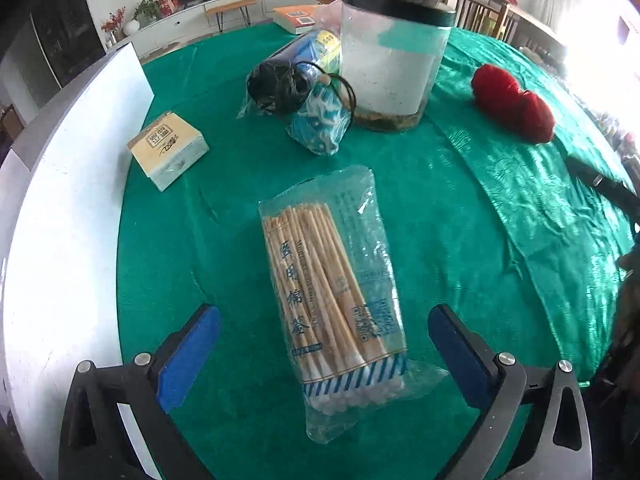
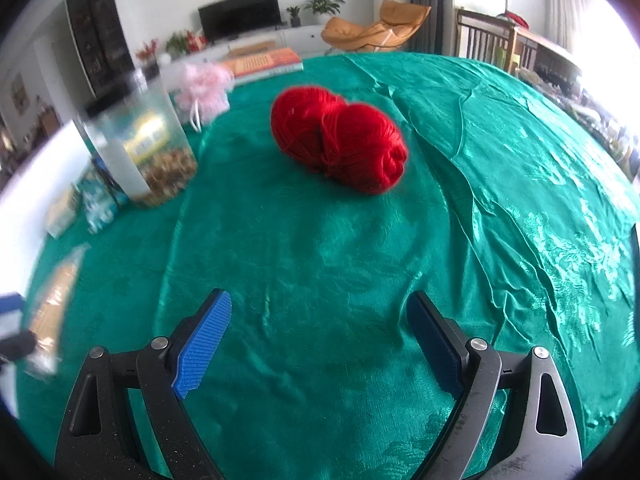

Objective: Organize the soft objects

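Two grippers are observed above a table covered by a green cloth (image 1: 460,208). The left gripper (image 1: 324,344) is held with its blue-padded fingers (image 1: 188,356) well apart and nothing between the pads in contact. A clear bag of cotton swabs (image 1: 336,304) is seen lying flat on the cloth between those fingers, its near end reaching in between the fingertips, touched by neither.

Farther off, a small tissue pack (image 1: 168,156) is noted to the left, near a white board (image 1: 60,240) at the table's left edge. At the far centre, a tall clear jar (image 1: 392,64) with a dark lid is recorded standing upright. Just left of the jar, a plastic bag of dark hair ties (image 1: 276,88) and a blue-and-white patterned pouch (image 1: 320,124) are found lying against one another. Red yarn (image 1: 514,106) is seen well to the right of the jar.

The right gripper (image 2: 320,344) is likewise held with its fingers (image 2: 204,344) spread wide and nothing between them. The red yarn (image 2: 340,142), two skeins touching, is located ahead of it on the cloth, well apart from the fingertips. A pink mesh puff (image 2: 204,88) is noted at the far left, beyond the blurred jar (image 2: 140,140). An orange book (image 2: 264,60) is seen lying at the far table edge.
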`<move>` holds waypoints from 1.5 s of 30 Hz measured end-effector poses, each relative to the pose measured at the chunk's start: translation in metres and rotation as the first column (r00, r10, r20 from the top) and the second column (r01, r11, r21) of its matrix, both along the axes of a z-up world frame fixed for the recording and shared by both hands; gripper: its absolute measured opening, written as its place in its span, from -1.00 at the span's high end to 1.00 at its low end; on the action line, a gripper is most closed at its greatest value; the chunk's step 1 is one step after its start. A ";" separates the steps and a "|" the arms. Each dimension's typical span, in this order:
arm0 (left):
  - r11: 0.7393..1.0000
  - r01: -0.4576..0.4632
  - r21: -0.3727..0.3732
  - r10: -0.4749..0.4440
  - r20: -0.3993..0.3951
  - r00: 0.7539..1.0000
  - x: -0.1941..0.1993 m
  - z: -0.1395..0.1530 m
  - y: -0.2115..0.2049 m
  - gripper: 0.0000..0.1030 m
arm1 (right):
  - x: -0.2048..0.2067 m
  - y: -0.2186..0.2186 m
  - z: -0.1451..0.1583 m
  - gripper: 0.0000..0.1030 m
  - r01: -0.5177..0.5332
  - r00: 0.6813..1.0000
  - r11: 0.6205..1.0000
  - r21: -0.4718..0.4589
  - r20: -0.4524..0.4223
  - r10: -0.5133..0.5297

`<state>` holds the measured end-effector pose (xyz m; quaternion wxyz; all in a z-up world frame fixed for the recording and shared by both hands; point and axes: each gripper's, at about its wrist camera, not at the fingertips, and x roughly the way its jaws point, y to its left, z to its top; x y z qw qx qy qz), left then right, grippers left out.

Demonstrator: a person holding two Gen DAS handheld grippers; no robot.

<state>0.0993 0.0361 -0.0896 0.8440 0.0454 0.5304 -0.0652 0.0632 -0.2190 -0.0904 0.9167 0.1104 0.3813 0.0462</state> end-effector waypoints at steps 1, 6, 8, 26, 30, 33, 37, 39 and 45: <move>1.000 -0.020 0.003 0.020 0.003 1.000 0.000 -0.003 0.003 -0.94 | 0.003 -0.010 0.011 -0.77 0.022 0.999 1.000 0.008 0.029 -0.023; 0.996 -0.087 -0.035 0.088 0.033 0.996 0.001 -0.008 0.016 0.29 | 0.084 -0.019 0.038 -0.77 -0.066 0.994 0.980 -0.189 -0.102 0.047; 0.993 -0.089 -0.074 0.092 0.029 0.995 0.003 -0.004 0.022 0.40 | 0.115 -0.003 0.030 -0.77 -0.166 0.976 0.949 -0.267 -0.184 0.119; 0.915 -0.353 -0.195 0.396 0.266 0.879 -0.063 0.141 0.207 0.41 | 0.080 0.171 0.197 0.20 -0.457 0.887 0.868 0.192 0.028 0.461; 0.860 -0.506 -0.062 0.500 0.293 0.815 -0.097 0.137 0.262 0.00 | 0.046 0.271 0.192 0.14 -0.608 0.774 0.727 0.320 0.035 0.632; 0.798 -0.602 -0.006 0.566 0.349 0.747 -0.117 0.129 0.283 -0.94 | 0.028 0.328 0.180 -0.46 -0.686 0.674 0.600 0.412 0.048 0.737; 0.802 -0.594 -0.059 0.572 0.364 0.735 -0.122 0.124 0.281 -0.95 | 0.017 0.331 0.169 -0.48 -0.696 0.692 0.643 0.320 0.057 0.720; 0.832 -0.549 -0.074 0.536 0.361 0.763 -0.113 0.120 0.263 -0.95 | 0.018 0.303 0.158 -0.48 -0.655 0.748 0.718 0.237 0.067 0.660; 0.957 -0.263 -0.126 0.291 0.350 0.891 -0.072 0.115 0.145 -0.95 | 0.024 0.180 0.067 -0.54 -0.366 0.930 0.929 -0.061 0.005 0.367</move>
